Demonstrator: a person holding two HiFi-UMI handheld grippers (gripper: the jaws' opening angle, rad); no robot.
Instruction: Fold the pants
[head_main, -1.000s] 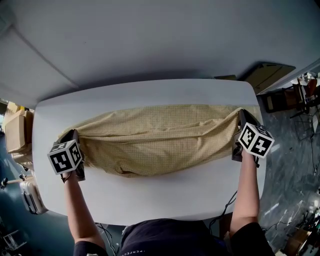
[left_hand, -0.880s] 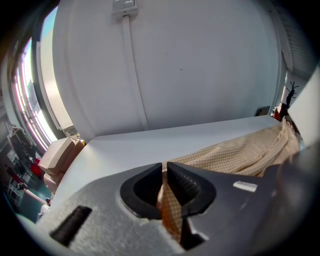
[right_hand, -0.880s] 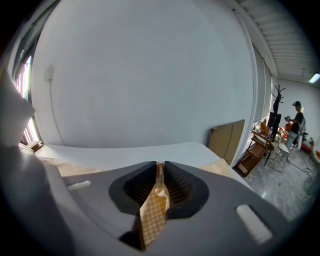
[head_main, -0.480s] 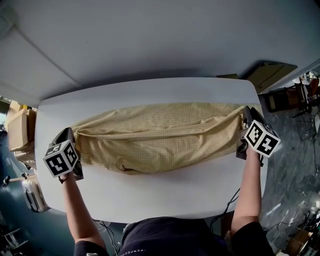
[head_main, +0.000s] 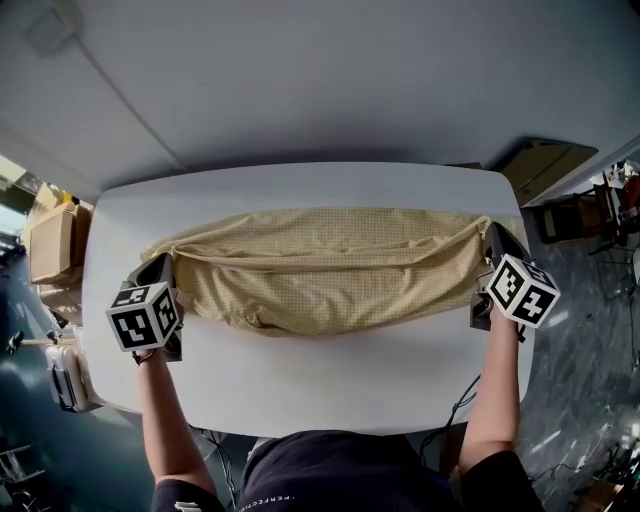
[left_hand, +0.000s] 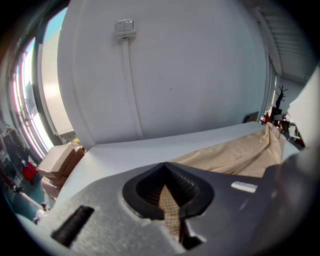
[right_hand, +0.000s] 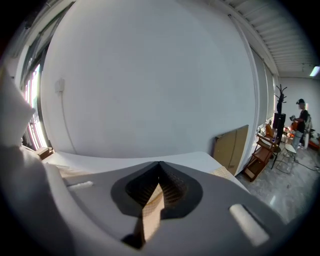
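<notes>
Tan checked pants (head_main: 330, 270) lie stretched lengthwise across the white table (head_main: 350, 370). At the cloth's left end my left gripper (head_main: 166, 268) is shut on it. A strip of the fabric (left_hand: 169, 205) runs between its closed jaws in the left gripper view (left_hand: 165, 172). My right gripper (head_main: 489, 238) is shut on the right end, and a strip of cloth (right_hand: 150, 210) shows pinched between its jaws (right_hand: 159, 172). Both pairs of jaws have just been closing on the cloth. The middle of the pants sags toward me between the two grips.
Cardboard boxes (head_main: 55, 245) stand on the floor left of the table, with a white case (head_main: 65, 375) nearer me. A brown board (head_main: 545, 160) leans at the back right, beside wooden furniture (head_main: 600, 200). A person (right_hand: 301, 122) stands far off to the right.
Both grippers have risen a little with the ends of the pants. The sagging near edge of the cloth has drawn up and away from me.
</notes>
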